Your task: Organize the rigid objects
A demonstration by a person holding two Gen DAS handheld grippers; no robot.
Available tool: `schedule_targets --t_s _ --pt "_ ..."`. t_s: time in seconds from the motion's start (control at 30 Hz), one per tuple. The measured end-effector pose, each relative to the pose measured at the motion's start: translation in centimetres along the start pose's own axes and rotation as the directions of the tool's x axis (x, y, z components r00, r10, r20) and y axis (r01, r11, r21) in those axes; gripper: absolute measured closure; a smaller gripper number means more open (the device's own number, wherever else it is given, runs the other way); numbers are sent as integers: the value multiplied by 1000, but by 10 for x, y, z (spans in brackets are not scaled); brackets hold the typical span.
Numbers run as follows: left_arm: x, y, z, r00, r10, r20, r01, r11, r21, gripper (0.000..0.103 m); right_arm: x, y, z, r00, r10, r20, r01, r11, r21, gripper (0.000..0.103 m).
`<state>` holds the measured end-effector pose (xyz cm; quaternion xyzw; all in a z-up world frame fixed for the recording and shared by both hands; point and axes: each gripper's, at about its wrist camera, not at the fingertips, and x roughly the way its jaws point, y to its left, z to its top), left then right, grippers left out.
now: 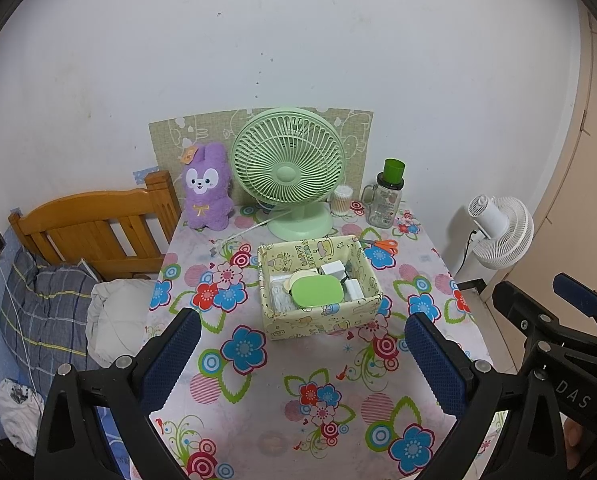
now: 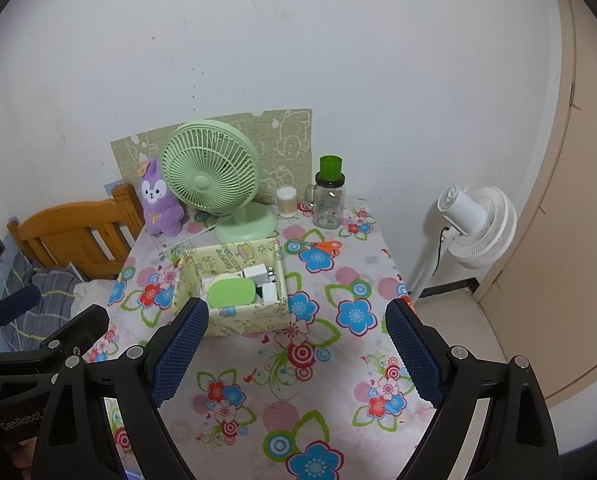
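Box of items between fans

Even, soft indoor light, faint shadows, no glare; sharp focus, strong fisheye bending and dark vignetted corners.

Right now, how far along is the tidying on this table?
Done: the green case and white plugs sit inside the yellow box. In hand: nothing; the left tongs and right tongs are open, empty. Left: the orange scissors lie outside.

Green fan, purple plush rabbit, wooden headboard
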<state>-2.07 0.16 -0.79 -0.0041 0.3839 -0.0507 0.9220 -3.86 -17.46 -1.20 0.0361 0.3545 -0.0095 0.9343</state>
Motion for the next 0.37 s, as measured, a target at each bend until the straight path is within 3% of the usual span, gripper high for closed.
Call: schedule_targets --t_s 0.37 --pt "2 2 3 1000 -8 -7 8 1000 -1 0 1 -2 1 1000 -2 -6 2 1000 2 11"
